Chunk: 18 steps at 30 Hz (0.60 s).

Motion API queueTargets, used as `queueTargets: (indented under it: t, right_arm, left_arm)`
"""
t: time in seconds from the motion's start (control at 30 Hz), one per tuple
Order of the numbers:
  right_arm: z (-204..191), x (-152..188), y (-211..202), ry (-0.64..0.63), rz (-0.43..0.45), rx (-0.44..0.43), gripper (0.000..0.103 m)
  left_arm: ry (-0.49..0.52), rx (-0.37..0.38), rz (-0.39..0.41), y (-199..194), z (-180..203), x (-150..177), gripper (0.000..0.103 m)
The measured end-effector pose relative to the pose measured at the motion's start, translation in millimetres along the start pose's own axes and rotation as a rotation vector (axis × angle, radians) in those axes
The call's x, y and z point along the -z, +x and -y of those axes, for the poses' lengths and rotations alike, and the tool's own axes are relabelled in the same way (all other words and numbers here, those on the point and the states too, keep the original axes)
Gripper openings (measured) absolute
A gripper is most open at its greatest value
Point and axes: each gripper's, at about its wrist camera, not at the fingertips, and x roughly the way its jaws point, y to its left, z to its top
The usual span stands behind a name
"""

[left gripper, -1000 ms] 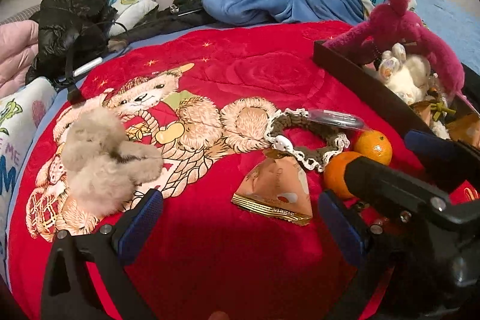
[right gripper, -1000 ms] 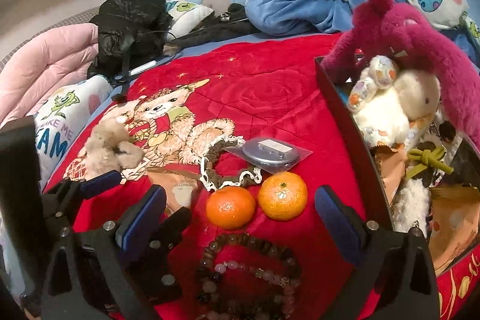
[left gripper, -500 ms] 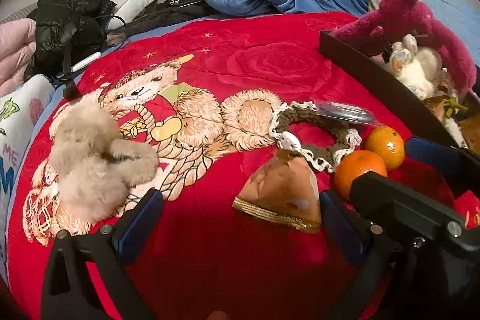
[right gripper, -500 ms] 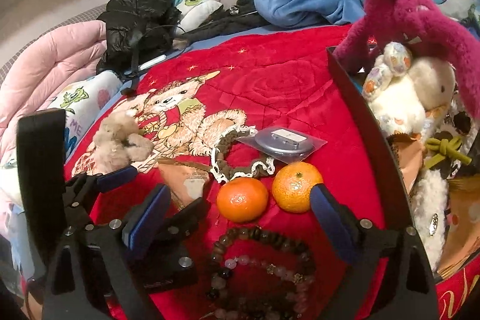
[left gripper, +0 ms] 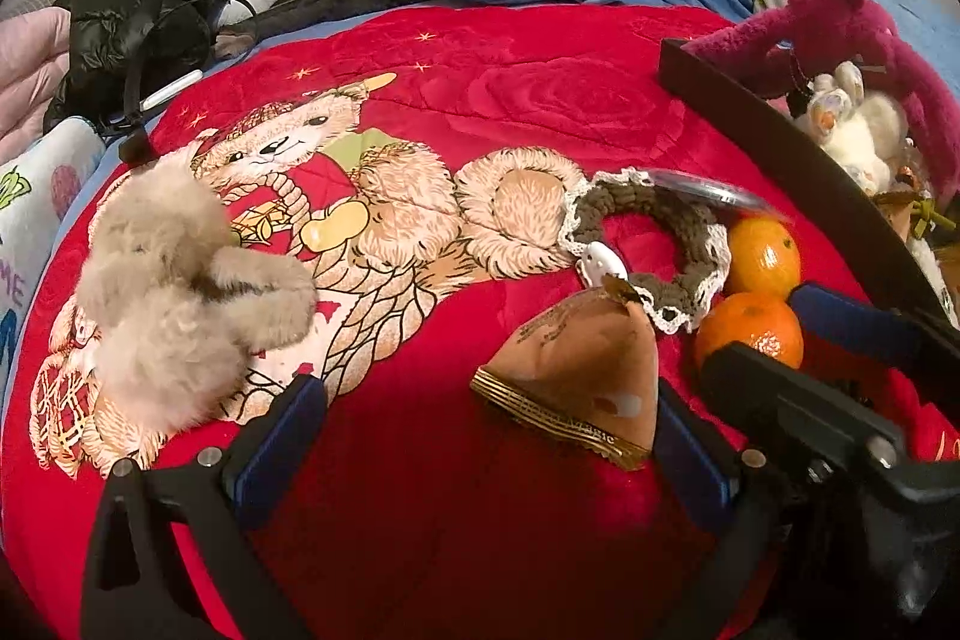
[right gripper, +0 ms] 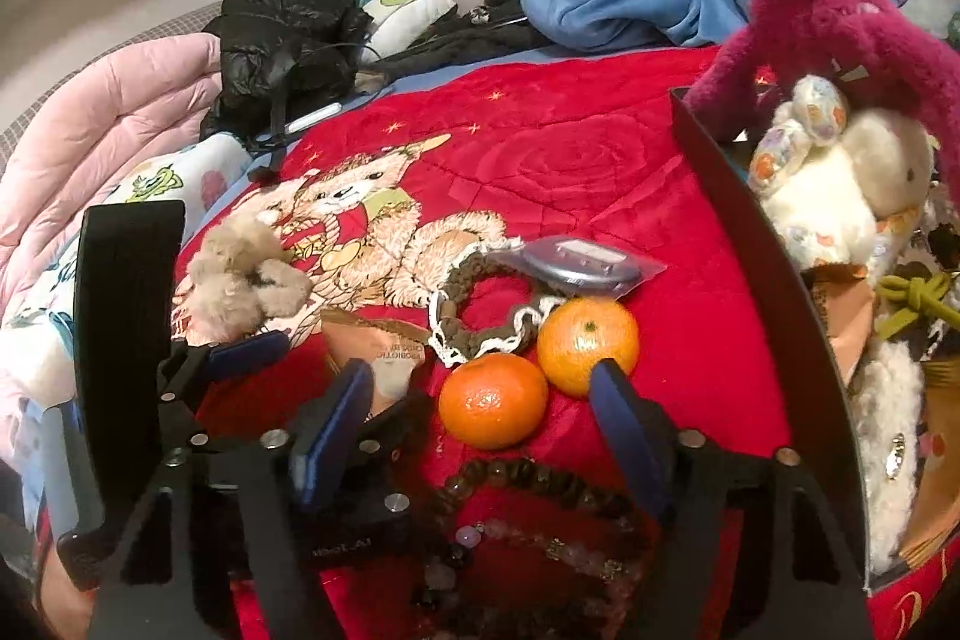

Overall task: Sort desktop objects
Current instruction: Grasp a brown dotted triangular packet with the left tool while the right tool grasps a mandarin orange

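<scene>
Two grippers over a red bear-print blanket [right gripper: 576, 172] strewn with small things to sort

The right gripper [right gripper: 480, 400] is closing its blue pads around the nearer tangerine [right gripper: 493, 399], which sits between them untouched; the second tangerine [right gripper: 587, 337] lies against its right pad. The left gripper [left gripper: 480, 448] stands spread wide, a brown triangular sachet [left gripper: 582, 376] just ahead of its right finger. A brown lace-edged scrunchie [left gripper: 654, 232], a fluffy beige toy [left gripper: 174, 304] and a bead bracelet [right gripper: 540, 490] lie on the blanket; the dark box [right gripper: 774, 280] of plush toys stands at the right
</scene>
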Motion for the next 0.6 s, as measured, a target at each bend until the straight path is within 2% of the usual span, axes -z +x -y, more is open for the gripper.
queueTargets:
  t: [0.13,0.23,0.3,0.5,0.6]
  right_arm:
    - [7,0,15,0.039,-0.062,-0.002,0.054]
    - [14,1,20,0.071,-0.073,0.0,0.047]
    - [13,2,20,0.063,-0.069,0.004,0.039]
    - [11,1,21,0.058,-0.069,-0.006,0.037]
    - [10,1,20,0.06,-0.066,-0.006,0.037]
  left_arm:
    - [0.007,-0.007,0.001,0,0,0,0.103]
    - [0.001,0.001,0.0,2,-2,1,0.103]
    - [0.01,0.001,0.006,0,0,1,0.101]
    - [0.026,0.024,0.033,-6,2,3,0.083]
    - [0.045,0.036,0.053,-11,5,4,0.067]
